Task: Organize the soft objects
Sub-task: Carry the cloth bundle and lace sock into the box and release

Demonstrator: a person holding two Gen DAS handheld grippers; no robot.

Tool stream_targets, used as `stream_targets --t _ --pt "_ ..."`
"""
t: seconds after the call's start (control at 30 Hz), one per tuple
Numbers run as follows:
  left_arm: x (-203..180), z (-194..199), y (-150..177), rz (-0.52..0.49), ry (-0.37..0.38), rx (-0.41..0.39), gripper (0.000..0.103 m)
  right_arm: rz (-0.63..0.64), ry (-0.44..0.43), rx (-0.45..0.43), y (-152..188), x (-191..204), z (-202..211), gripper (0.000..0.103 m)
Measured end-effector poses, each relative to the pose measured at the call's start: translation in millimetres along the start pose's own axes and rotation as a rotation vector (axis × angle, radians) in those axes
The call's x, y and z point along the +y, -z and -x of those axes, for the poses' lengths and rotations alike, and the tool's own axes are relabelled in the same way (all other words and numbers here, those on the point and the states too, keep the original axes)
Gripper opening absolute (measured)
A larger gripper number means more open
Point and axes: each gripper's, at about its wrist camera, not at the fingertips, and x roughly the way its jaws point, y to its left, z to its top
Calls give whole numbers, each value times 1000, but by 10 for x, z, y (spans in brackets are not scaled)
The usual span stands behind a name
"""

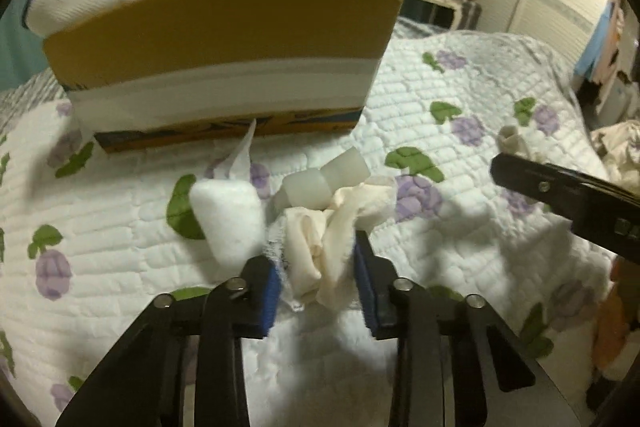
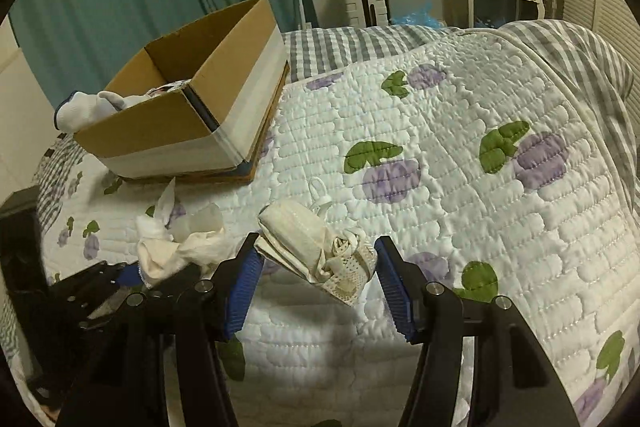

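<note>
Left gripper (image 1: pixel 316 291): jaws part-open, blue pads flanking crumpled cream cloth bundle (image 1: pixel 320 247); grip not confirmable. Right gripper (image 2: pixel 320 291): jaws wide, folded cream mesh-trimmed cloth (image 2: pixel 316 247) between, ungripped. Brown cardboard box (image 2: pixel 192 103) ahead-left.

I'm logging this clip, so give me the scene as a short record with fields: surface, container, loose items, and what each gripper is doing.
surface: quilted bedspread with purple and green flower patches
container: open cardboard box on the bed, a white sock hanging over its edge
loose items: cream cloth bundle, white fluffy pad, folded cream fabric piece
left gripper: pads on either side of the cream cloth bundle; grip unclear
right gripper: open, straddling the folded cream fabric piece
</note>
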Motion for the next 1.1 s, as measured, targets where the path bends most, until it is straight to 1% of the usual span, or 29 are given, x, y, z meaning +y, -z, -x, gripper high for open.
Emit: stream_targets --t 0.13,0.17,0.2,0.3,0.53,0.67,0.73,0.9,1.0,1.1 --pt "64 274 69 -9 24 -27 28 -6 15 -16 58 52 102 57" --pt "75 339 76 -14 25 -38 27 2 25 -29 75 84 161 57" --pt "87 405 86 -18 30 -49 23 7 27 -37 89 107 206 57" --pt "111 589 94 -20 41 -72 23 5 21 -53 147 159 346 57" --pt "173 1196 -7 -91 21 -183 23 -10 11 -76 257 297 666 57" --pt "257 1489 -128 -114 12 -235 23 24 11 -89 264 477 821 57" --pt "281 1602 -232 -134 -22 -266 23 50 -2 -100 213 591 904 57" --pt "398 1735 -582 -150 -53 -335 24 141 -25 -172 -146 945 1126 57" --pt "520 1631 -865 -131 -75 -359 24 185 -36 -226 -475 1129 1180 57" --pt "628 1413 -1132 -120 -103 -357 24 203 -55 -283 -817 1270 1124 57"
